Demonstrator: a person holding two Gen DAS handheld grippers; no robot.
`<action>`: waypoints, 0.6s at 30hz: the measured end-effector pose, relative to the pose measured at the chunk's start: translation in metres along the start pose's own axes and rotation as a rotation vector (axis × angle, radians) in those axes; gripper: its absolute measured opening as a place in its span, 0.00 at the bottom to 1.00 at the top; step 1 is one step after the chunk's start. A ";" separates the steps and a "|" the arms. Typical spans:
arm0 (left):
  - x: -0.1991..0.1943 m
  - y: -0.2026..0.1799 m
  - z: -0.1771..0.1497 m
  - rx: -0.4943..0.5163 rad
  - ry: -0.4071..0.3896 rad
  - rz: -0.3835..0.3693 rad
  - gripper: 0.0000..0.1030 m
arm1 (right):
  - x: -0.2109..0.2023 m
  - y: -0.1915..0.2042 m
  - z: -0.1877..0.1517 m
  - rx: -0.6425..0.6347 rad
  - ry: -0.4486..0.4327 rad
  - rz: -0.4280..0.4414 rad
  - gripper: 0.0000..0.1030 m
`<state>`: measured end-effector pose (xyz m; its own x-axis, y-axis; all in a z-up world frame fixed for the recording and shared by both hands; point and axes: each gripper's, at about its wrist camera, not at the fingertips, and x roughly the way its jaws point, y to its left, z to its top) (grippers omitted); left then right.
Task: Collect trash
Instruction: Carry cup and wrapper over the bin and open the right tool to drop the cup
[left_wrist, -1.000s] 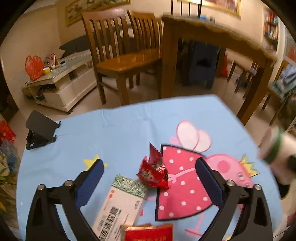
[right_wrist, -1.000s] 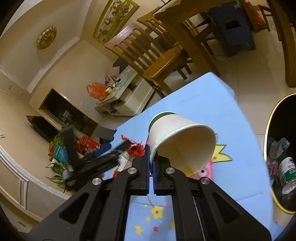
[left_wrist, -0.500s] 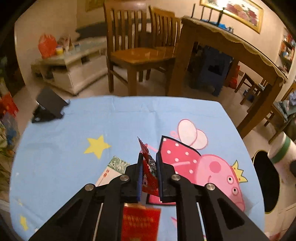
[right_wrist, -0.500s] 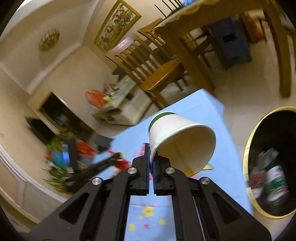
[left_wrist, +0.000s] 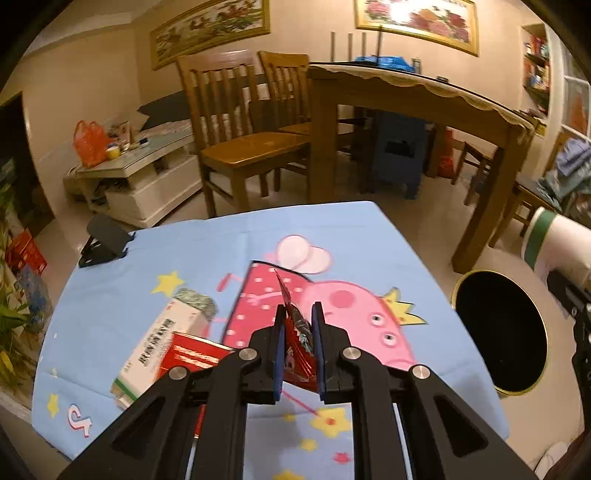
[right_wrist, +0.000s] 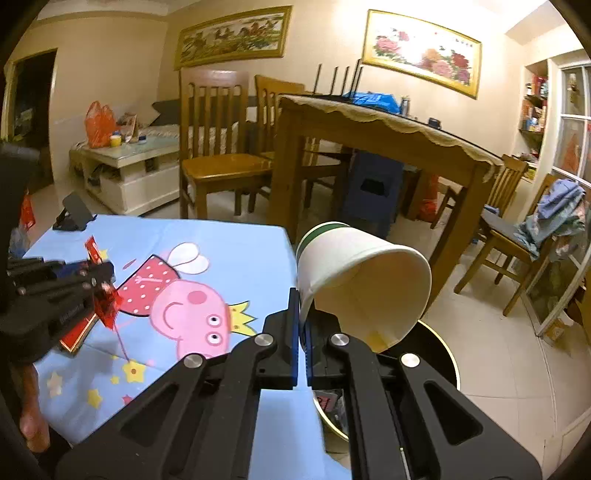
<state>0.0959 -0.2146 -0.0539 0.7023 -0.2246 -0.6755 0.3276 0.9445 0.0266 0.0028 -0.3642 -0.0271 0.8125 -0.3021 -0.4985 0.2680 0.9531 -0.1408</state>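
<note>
My left gripper (left_wrist: 298, 325) is shut on a crumpled red snack wrapper (left_wrist: 295, 332) and holds it above the blue cartoon tablecloth (left_wrist: 207, 243). It also shows at the left of the right wrist view (right_wrist: 105, 299). My right gripper (right_wrist: 302, 306) is shut on the rim of a white paper cup (right_wrist: 362, 280) with a green band, tilted on its side above the black gold-rimmed trash bin (right_wrist: 432, 350). The bin (left_wrist: 498, 332) stands on the floor beside the table's right edge. The cup (left_wrist: 554, 247) shows at the right of the left wrist view.
A white and green medicine box (left_wrist: 162, 339) and a red packet (left_wrist: 192, 358) lie on the cloth at the left. A black phone stand (left_wrist: 103, 240) sits at the far left corner. Wooden chairs (left_wrist: 240, 147) and a dining table (left_wrist: 406, 96) stand beyond.
My left gripper closed on the red wrapper and lifted it off the cloth. My right gripper carried the cup rightwards to above the bin.
</note>
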 end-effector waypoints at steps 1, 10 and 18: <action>-0.001 -0.004 -0.001 0.007 -0.002 -0.002 0.12 | -0.002 -0.005 -0.002 0.004 -0.004 -0.014 0.03; -0.007 -0.037 -0.005 0.052 -0.011 -0.033 0.12 | -0.019 -0.036 -0.009 0.048 -0.027 -0.031 0.03; -0.007 -0.054 -0.008 0.085 -0.011 -0.050 0.12 | -0.017 -0.045 -0.009 0.064 -0.025 -0.044 0.03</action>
<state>0.0683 -0.2622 -0.0571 0.6901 -0.2743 -0.6697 0.4148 0.9082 0.0554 -0.0279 -0.4018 -0.0200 0.8119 -0.3446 -0.4713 0.3352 0.9360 -0.1070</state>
